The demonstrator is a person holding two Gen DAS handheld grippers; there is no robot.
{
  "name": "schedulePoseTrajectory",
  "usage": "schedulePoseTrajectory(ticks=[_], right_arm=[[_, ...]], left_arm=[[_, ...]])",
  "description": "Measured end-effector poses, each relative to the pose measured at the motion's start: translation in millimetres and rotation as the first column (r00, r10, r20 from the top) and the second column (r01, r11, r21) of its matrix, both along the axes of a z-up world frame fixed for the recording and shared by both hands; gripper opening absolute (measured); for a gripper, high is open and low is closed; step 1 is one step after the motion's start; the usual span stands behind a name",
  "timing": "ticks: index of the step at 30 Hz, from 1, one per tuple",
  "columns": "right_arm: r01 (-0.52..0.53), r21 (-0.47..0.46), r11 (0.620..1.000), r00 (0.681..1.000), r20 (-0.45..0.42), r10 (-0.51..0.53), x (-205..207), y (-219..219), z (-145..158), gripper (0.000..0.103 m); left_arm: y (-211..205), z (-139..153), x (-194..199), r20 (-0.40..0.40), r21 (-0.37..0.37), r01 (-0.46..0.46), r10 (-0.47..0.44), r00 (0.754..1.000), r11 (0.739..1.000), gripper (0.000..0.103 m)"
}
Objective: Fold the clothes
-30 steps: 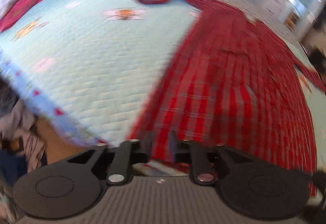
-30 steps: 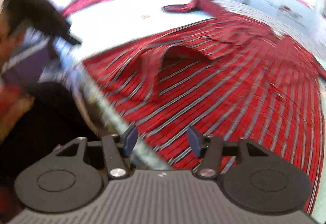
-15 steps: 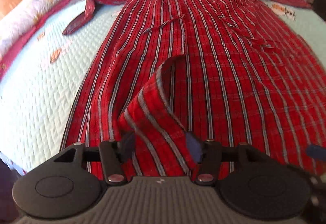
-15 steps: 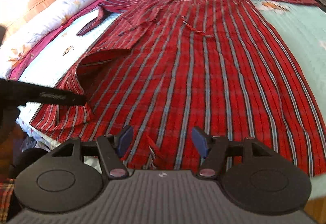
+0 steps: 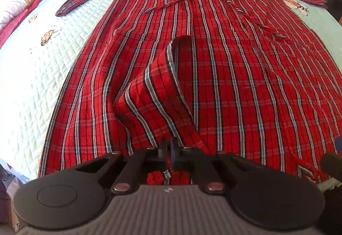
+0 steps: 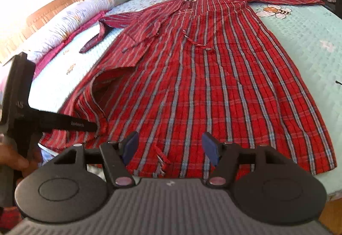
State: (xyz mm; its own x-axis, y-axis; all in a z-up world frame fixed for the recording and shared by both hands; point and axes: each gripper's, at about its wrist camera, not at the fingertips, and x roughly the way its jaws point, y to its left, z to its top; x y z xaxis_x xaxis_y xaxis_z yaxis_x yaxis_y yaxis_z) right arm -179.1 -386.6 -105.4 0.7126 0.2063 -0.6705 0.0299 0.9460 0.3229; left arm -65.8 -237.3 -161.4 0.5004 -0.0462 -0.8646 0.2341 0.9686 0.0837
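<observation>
One striped woven robe [image 5: 213, 77], hem ridge pinched, quilted bedspread [image 5: 32, 77].

A long red robe [image 5: 224, 77] with grey-blue and black stripes lies spread flat on the bed [image 5: 32, 77], collar at the far end, both sleeves stretched out sideways. Near the hem, one front edge is raised into a standing fold, clamped by the left tongs [image 5: 168, 151].
</observation>
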Motion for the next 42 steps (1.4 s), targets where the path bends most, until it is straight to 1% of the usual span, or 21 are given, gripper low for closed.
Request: schedulePoseTrajectory(ticks=[4, 5, 6, 7, 10, 11, 14, 15, 17, 18, 21, 23, 26, 28, 31, 32, 34, 36, 37, 40, 42], right_arm=[[-0.047, 0.079, 0.996, 0.999, 0.021, 0.045, 17, 1, 3, 0.068], [-0.048, 0.119, 0.992, 0.999, 0.019, 0.046, 25, 0, 2, 0.069], [-0.046, 0.163, 0.985, 0.999, 0.016, 0.045, 34, -2, 1, 0.073], [-0.045, 0.207, 0.977, 0.999, 0.012, 0.043, 43, -4, -1, 0.074], [-0.028, 0.286, 0.958, 0.999, -0.032, 0.039, 74, -1, -11, 0.074], [-0.031, 0.304, 0.952, 0.999, -0.03, 0.042, 83, 0, -14, 0.074], [-0.046, 0.272, 0.961, 0.999, 0.018, 0.043, 102, 8, -8, 0.074], [-0.071, 0.258, 0.963, 0.997, 0.047, 0.061, 105, 11, -4, 0.074], [-0.133, 0.234, 0.963, 0.988, 0.103, 0.112, 108, 17, 1, 0.074], [-0.144, 0.236, 0.961, 0.986, 0.114, 0.119, 108, 17, 1, 0.074], [-0.087, 0.296, 0.951, 0.993, 0.098, 0.06, 110, 9, -5, 0.075], [-0.021, 0.313, 0.95, 0.999, 0.054, 0.004, 108, 3, -6, 0.075], [0.016, 0.381, 0.925, 0.999, 0.022, -0.026, 102, 0, 4, 0.075], [0.009, 0.438, 0.899, 0.999, 0.031, -0.025, 95, 1, 19, 0.075], [-0.029, 0.517, 0.855, 0.998, 0.069, -0.008, 85, 5, 48, 0.08], [-0.053, 0.521, 0.852, 0.996, 0.092, 0.006, 83, 8, 57, 0.082], [-0.108, 0.489, 0.865, 0.988, 0.149, 0.04, 83, 16, 73, 0.088], [-0.149, 0.45, 0.881, 0.978, 0.198, 0.064, 85, 20, 81, 0.09], [-0.141, 0.443, 0.885, 0.978, 0.203, 0.055, 86, 19, 78, 0.09], [-0.06, 0.461, 0.885, 0.987, 0.158, -0.016, 87, 6, 56, 0.09], [-0.009, 0.417, 0.909, 0.993, 0.113, -0.041, 83, -1, 42, 0.09]], left_arm=[[0, -3, 2, 0.003, 0.002, 0.003, -0.003, 1.0, 1.0, 0.001], [1, -4, 4, 0.004, 0.003, 0.006, -0.006, 1.0, 1.0, 0.001], [2, -4, 3, 0.003, 0.001, 0.009, -0.009, 1.0, 1.0, 0.001], [3, -4, 3, 0.001, -0.003, 0.011, -0.011, 1.0, 1.0, 0.001], [7, -5, 5, -0.007, -0.019, 0.016, -0.016, 1.0, 1.0, 0.001], [9, -5, 5, -0.01, -0.025, 0.016, -0.017, 1.0, 1.0, 0.001], [14, -5, 6, -0.024, -0.052, 0.015, -0.017, 1.0, 0.999, 0.001], [17, -5, 7, -0.031, -0.061, 0.015, -0.017, 0.999, 0.998, 0.001], [21, -5, 9, -0.044, -0.079, 0.006, -0.009, 0.999, 0.997, 0.001], [23, -5, 10, -0.048, -0.084, 0.004, -0.008, 0.999, 0.996, 0.001], [24, -5, 12, -0.049, -0.088, -0.003, -0.001, 0.999, 0.996, 0.001], [23, -6, 12, -0.049, -0.088, -0.005, 0.001, 0.999, 0.996, 0.001], [21, -6, 9, -0.036, -0.077, 0.001, -0.004, 0.999, 0.997, 0.001], [20, -6, 8, -0.03, -0.069, 0.006, -0.009, 1.0, 0.998, 0.001], [24, -5, 7, -0.038, -0.086, 0.007, -0.01, 0.999, 0.996, 0.001], [26, -6, 7, -0.042, -0.093, 0.004, -0.008, 0.999, 0.996, 0.001], [30, -6, 9, -0.051, -0.107, -0.002, -0.003, 0.999, 0.994, 0.001], [32, -6, 10, -0.058, -0.111, -0.005, -0.001, 0.998, 0.994, 0.001], [33, -6, 11, -0.06, -0.113, -0.007, 0.0, 0.998, 0.994, 0.001], [32, -6, 10, -0.056, -0.105, 0.0, -0.006, 0.998, 0.994, 0.001], [30, -7, 8, -0.047, -0.091, 0.013, -0.017, 0.999, 0.996, 0.002]])
